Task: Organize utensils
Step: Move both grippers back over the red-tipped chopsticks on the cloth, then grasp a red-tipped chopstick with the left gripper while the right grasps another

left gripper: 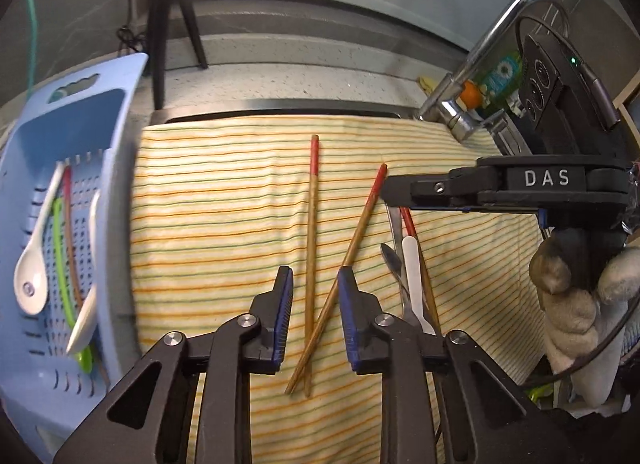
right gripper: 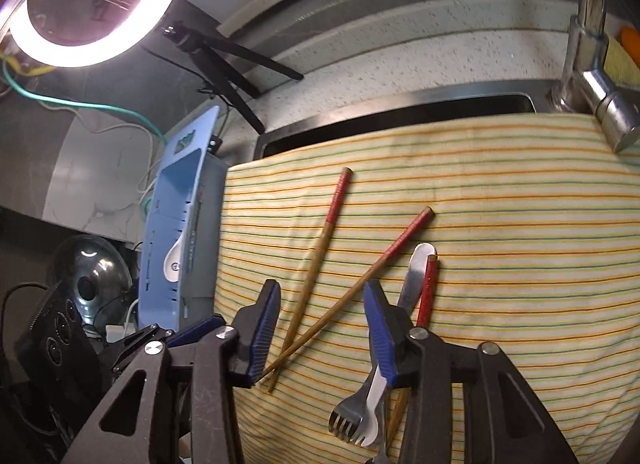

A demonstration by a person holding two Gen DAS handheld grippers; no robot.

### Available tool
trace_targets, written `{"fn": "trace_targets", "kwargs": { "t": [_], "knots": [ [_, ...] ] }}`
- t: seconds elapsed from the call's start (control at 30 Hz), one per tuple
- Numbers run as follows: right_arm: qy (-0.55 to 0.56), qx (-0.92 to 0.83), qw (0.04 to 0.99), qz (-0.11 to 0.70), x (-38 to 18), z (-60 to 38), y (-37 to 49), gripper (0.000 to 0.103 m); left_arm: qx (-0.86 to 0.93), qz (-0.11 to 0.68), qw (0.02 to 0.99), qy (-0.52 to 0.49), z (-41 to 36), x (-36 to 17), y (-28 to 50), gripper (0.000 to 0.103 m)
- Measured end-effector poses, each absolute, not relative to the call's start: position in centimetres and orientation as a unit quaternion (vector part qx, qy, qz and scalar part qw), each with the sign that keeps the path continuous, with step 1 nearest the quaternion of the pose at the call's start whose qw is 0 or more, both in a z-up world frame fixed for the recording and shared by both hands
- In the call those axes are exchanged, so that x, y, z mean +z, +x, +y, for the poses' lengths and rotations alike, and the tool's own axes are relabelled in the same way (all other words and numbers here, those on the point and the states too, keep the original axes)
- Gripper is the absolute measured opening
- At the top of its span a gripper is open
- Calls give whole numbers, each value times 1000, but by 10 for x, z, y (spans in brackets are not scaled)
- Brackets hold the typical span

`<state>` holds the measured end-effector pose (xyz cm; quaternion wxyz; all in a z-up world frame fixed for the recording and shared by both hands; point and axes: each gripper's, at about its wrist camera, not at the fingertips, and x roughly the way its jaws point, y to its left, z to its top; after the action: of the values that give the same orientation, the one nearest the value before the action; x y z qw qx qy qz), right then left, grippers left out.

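Left wrist view: the left gripper point(left gripper: 314, 292) hangs over a striped cloth point(left gripper: 224, 191) with its jaws apart and nothing pressed between the pads. Two red-tipped chopsticks lie on the cloth below it, crossing near their bare ends: the straighter chopstick point(left gripper: 311, 248) and the slanted chopstick point(left gripper: 352, 252). Both pass between the fingers without touching them. To the left stands a blue basket point(left gripper: 120, 199) that already holds white spoons point(left gripper: 34, 264) and other utensils. The right gripper point(left gripper: 460, 187) reaches in from the right, above a small pile of cutlery point(left gripper: 410, 276).

Right wrist view: the right gripper point(right gripper: 322, 328) is likewise open and empty. The same crossed chopsticks run between its fingers. A fork point(right gripper: 352, 420), a white-handled piece and a third red-tipped stick lie just right of its right finger, partly hidden by it.

Step in hand, as judged: approach for a pickup of the crossed chopsticks. The next move calls for lowering one gripper, closing it where the sticks cross, and carrying them to the basket.
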<state>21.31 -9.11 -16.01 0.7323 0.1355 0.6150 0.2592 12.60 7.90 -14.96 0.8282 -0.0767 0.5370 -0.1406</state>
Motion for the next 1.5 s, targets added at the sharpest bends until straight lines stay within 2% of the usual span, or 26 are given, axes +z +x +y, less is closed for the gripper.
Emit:
{"fn": "trace_targets", "kwargs": {
  "t": [0.2, 0.6, 0.73, 1.0, 1.33, 1.5],
  "knots": [
    [129, 232, 726, 634, -184, -82, 222, 29, -145, 556, 817, -45, 66, -165, 143, 19],
    [122, 215, 718, 651, -200, -75, 230, 27, -144, 574, 806, 10, 43, -182, 160, 19],
    [114, 214, 719, 652, -201, -70, 231, 27, -136, 574, 807, 9, 45, -186, 165, 11],
    [97, 207, 715, 661, -201, -63, 230, 27, -138, 570, 810, -15, 55, -187, 161, 7],
    [41, 209, 728, 651, -201, -54, 232, 11, -132, 567, 813, -23, 66, -185, 156, 6],
    [59, 210, 726, 652, -203, -59, 234, 10, -129, 570, 811, -36, 69, -189, 159, 6]
  ]
}}
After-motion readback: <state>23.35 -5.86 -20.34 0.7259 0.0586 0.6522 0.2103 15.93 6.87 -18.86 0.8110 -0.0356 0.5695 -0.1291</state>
